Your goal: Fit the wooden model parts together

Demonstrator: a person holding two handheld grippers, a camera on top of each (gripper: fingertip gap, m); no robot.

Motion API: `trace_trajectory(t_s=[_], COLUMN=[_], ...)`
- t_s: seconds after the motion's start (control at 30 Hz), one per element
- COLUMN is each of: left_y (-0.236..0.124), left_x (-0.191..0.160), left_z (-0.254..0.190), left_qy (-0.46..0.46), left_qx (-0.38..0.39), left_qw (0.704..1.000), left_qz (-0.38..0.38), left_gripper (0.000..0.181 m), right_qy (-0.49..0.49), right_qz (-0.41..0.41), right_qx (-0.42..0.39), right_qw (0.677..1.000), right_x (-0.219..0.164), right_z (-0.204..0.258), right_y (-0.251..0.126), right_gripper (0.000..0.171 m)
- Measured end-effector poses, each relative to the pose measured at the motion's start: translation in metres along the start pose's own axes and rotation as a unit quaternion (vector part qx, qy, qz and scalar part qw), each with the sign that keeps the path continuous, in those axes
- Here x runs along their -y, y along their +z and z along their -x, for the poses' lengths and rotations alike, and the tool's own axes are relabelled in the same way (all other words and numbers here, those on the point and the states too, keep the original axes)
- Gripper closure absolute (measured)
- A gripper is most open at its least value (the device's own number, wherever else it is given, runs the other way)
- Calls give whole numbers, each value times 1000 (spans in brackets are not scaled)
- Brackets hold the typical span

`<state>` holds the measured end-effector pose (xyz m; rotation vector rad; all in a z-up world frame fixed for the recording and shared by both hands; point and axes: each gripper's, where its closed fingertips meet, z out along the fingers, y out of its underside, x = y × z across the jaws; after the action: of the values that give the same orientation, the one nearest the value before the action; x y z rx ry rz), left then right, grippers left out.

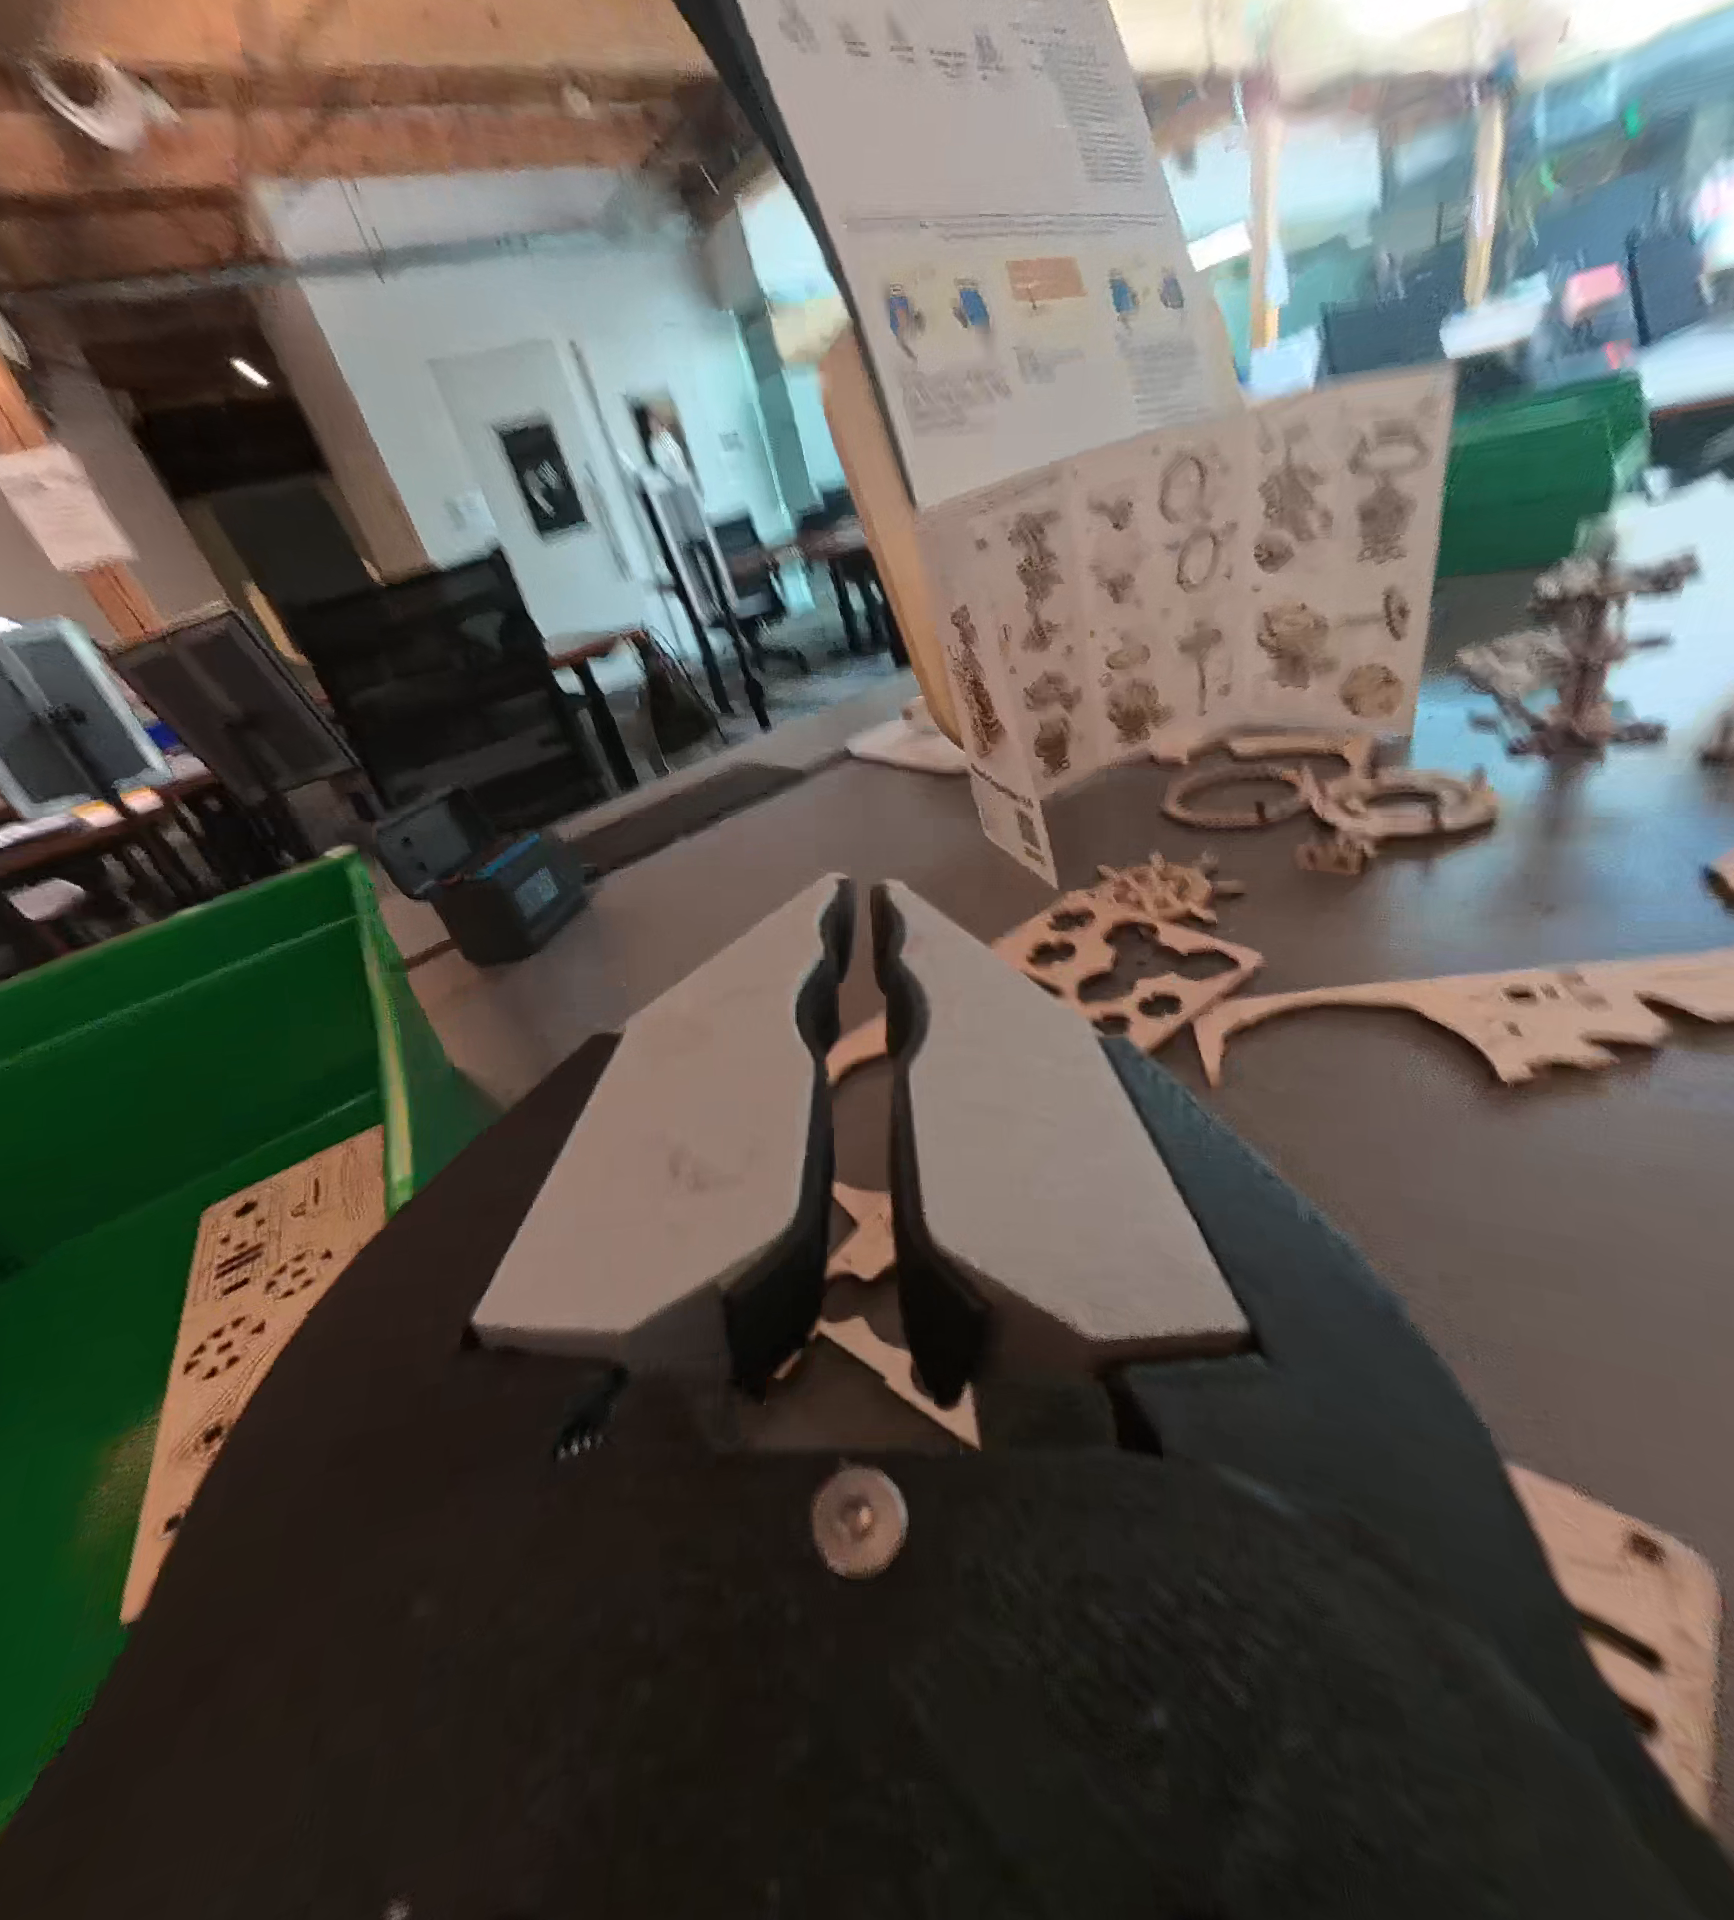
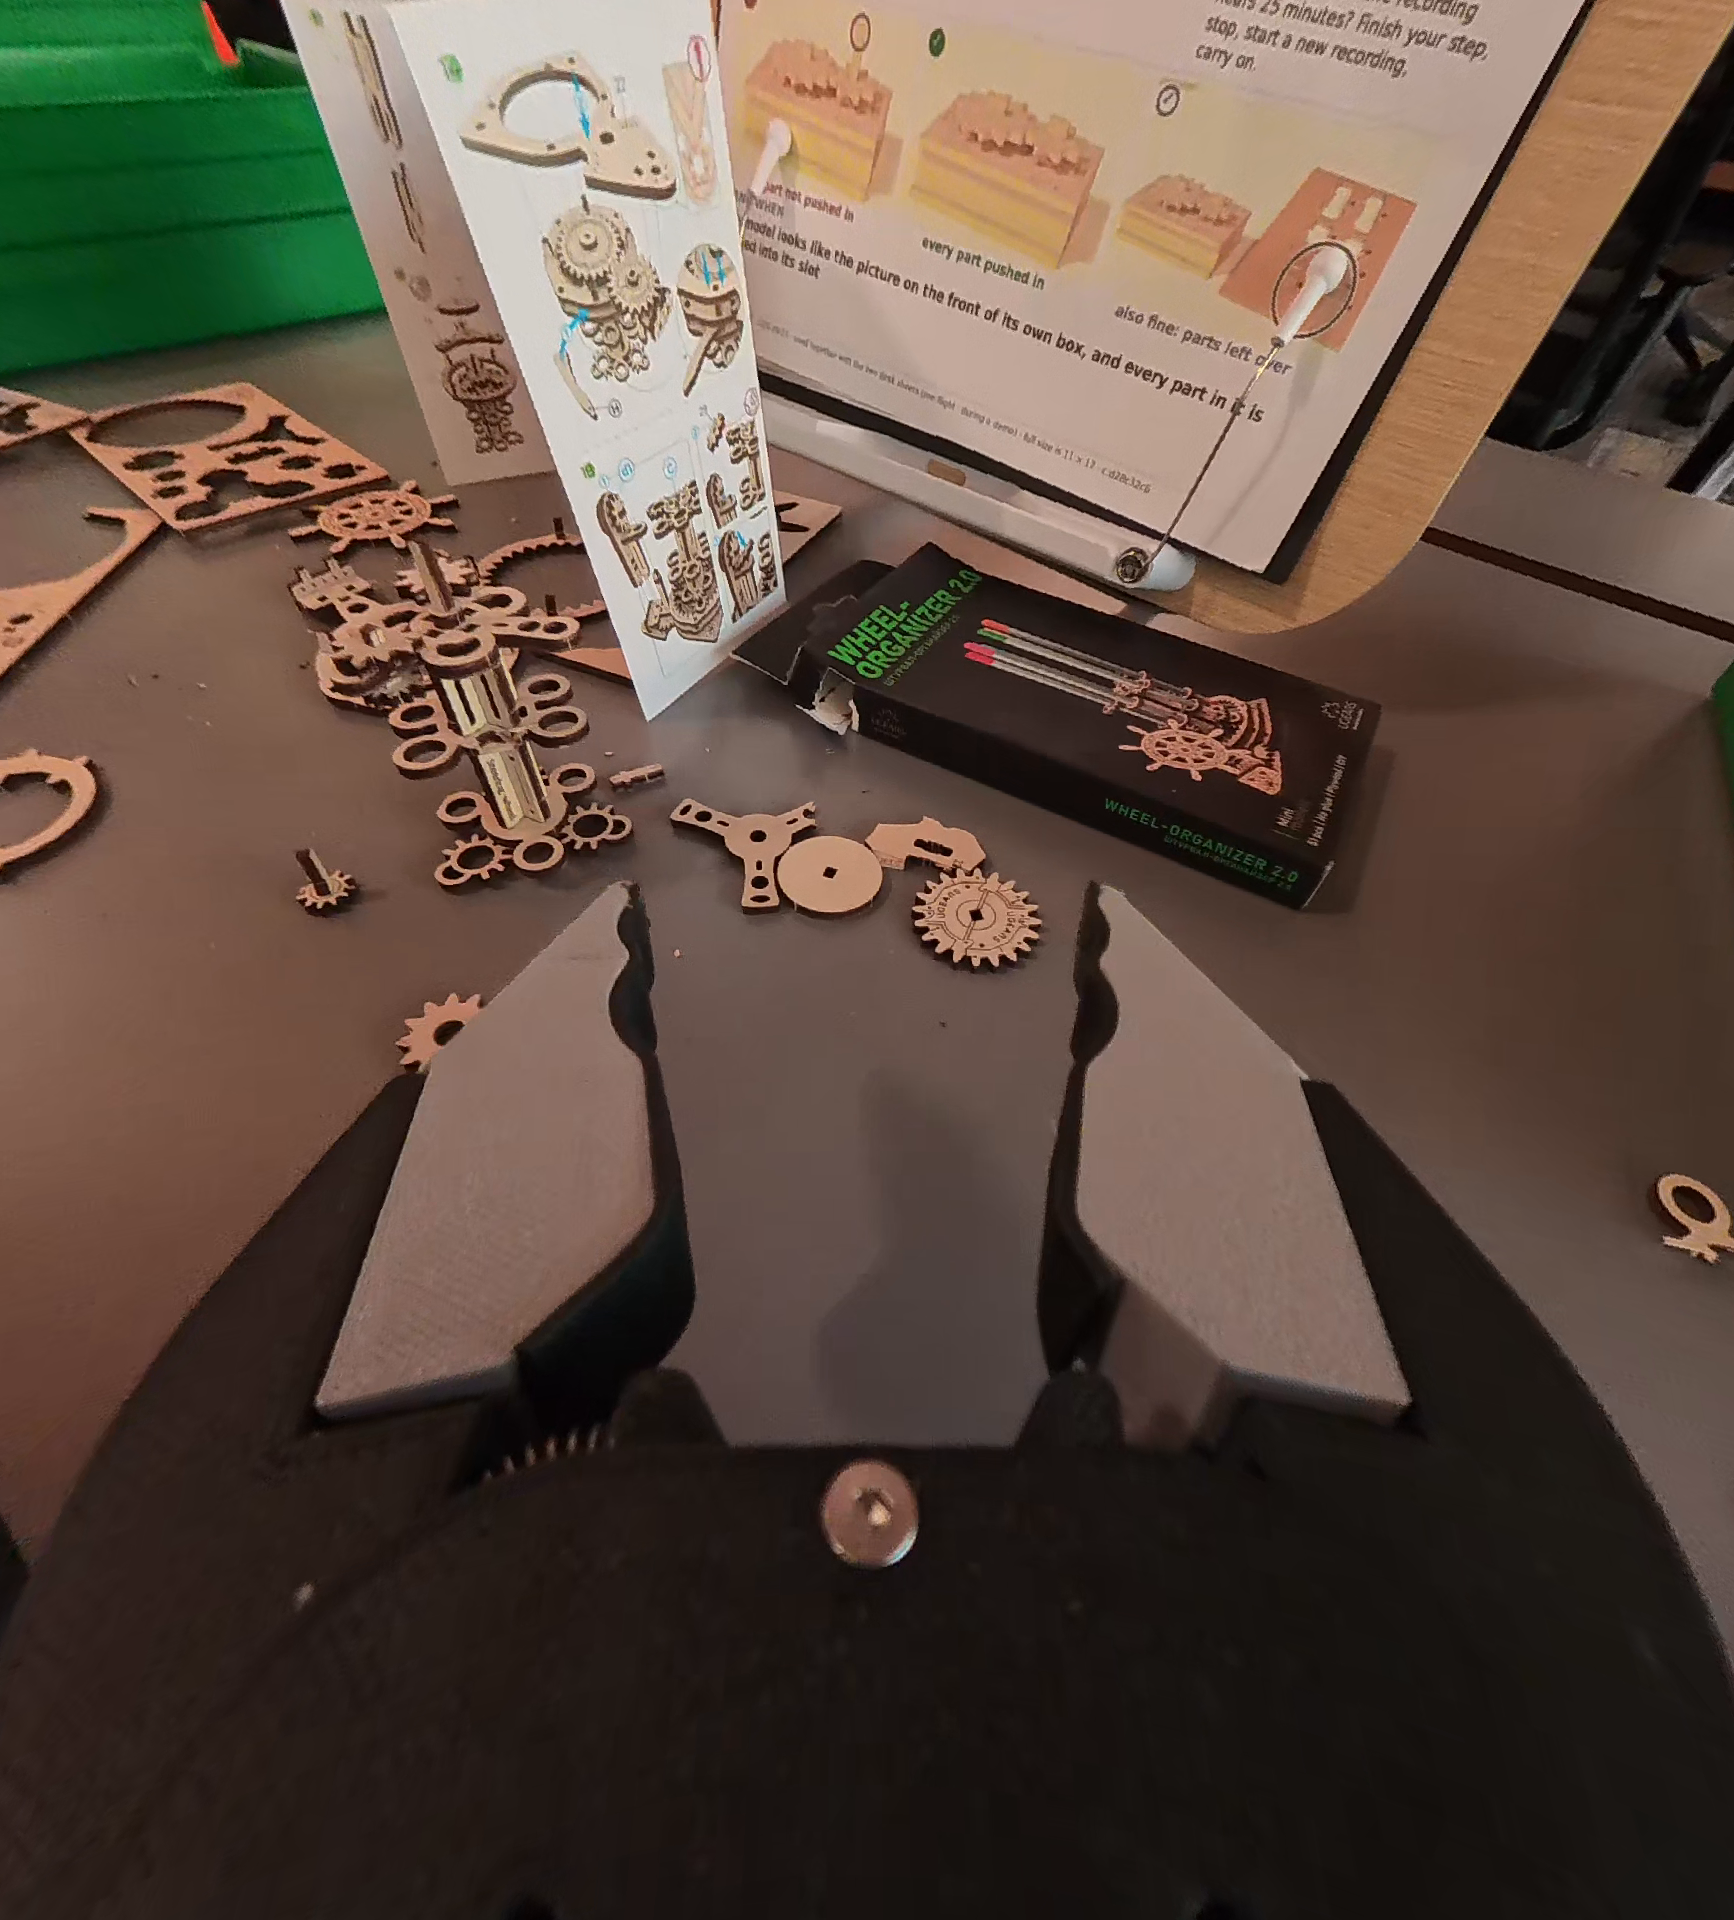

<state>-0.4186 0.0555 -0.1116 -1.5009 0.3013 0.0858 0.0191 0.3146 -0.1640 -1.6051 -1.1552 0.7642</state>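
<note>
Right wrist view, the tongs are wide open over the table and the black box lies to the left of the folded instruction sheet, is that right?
Not quite. The right wrist view shows the black box lying to the right of the folded instruction sheet, not the left. The tongs are indeed wide open over the table.

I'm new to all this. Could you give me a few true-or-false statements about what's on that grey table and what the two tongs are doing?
1. The right tongs stand open and hold nothing. True.
2. The left tongs gape wide. False: their jaws are nearly shut.
3. The black cardboard box lies flat on the grey table. True.
4. The toothed wooden gear is gripped by the right tongs. False: it lies loose beside the plain wooden disc.
</note>
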Motion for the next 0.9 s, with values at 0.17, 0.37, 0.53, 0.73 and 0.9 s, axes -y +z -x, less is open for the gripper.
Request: trace_trajectory(t_s=[0.17,0.37,0.53,0.73,0.9], left_y=[2,6,4,1,-2], left_x=[-6,-12,-11,-9,-6], left_z=[-8,-7,-2,7,14], left_qy=[3,16,7,-12,-25], left_qx=[-19,-8,-1,16,26], left_qw=[1000,999,999,999,999], left_qz=[23,40,37,29,19], left_gripper=[176,175,175,175,176], right_qy=[-3,6,9,7,12], right_qz=[18,13,13,16,21], right_qx=[-1,-2,0,2,5], right_qw=[1000,1000,1000,1000,1000], right_x=[-4,-3,-3,-4,-5], right_z=[0,-2,-2,-1,-2], right_y=[4,3,3,4,5], right_gripper=[92,93,93,94,94])
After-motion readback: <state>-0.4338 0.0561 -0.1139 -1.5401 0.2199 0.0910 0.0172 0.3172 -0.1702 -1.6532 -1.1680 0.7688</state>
